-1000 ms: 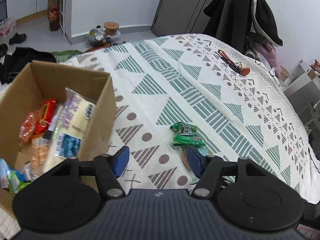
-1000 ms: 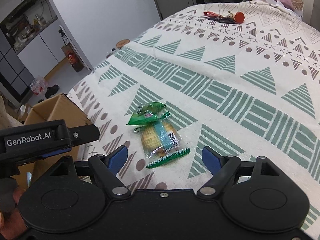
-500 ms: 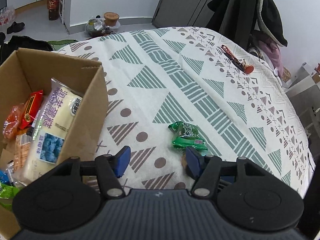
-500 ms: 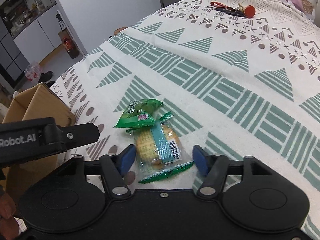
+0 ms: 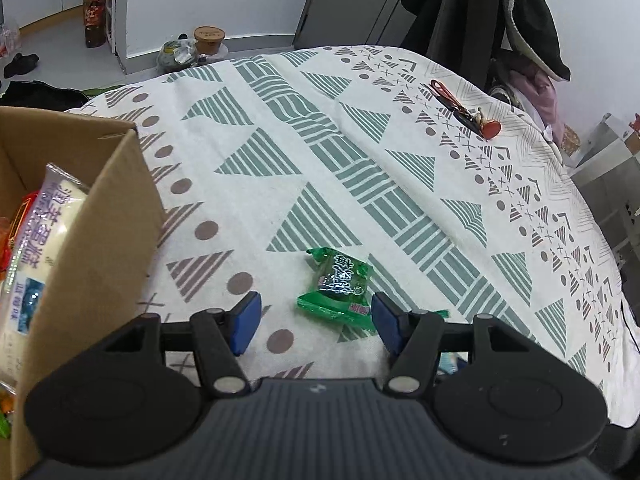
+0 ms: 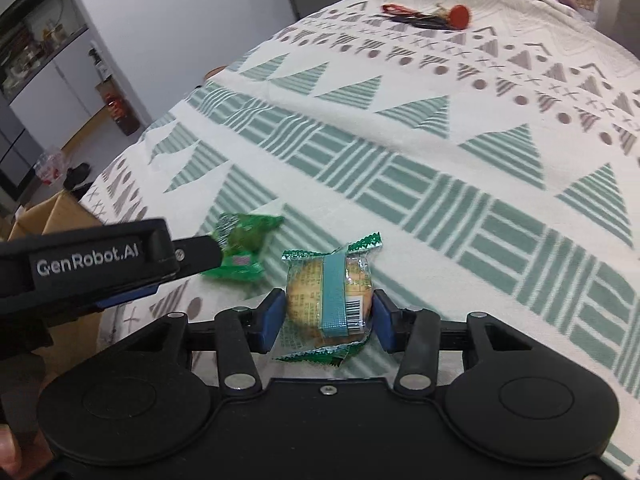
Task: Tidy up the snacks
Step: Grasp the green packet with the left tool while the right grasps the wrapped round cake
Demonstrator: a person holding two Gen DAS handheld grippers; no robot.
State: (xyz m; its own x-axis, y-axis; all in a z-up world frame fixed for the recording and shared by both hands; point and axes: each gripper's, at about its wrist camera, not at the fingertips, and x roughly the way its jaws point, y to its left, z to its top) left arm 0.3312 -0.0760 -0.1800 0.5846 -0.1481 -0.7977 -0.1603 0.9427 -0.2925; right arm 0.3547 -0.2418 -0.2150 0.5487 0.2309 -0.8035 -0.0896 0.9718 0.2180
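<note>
Since before, right claw [image 6: 329, 312] has pinched the biscuit packet [image 6: 329, 300]; left claw [image 5: 316, 322] gapes; cardboard box [image 5: 100, 240] seemingly holds snacks.

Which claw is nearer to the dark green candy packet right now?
Left. The left claw is open with the dark green candy packet just ahead between its fingers. The right claw sits beside it, closed on the biscuit packet.
</note>
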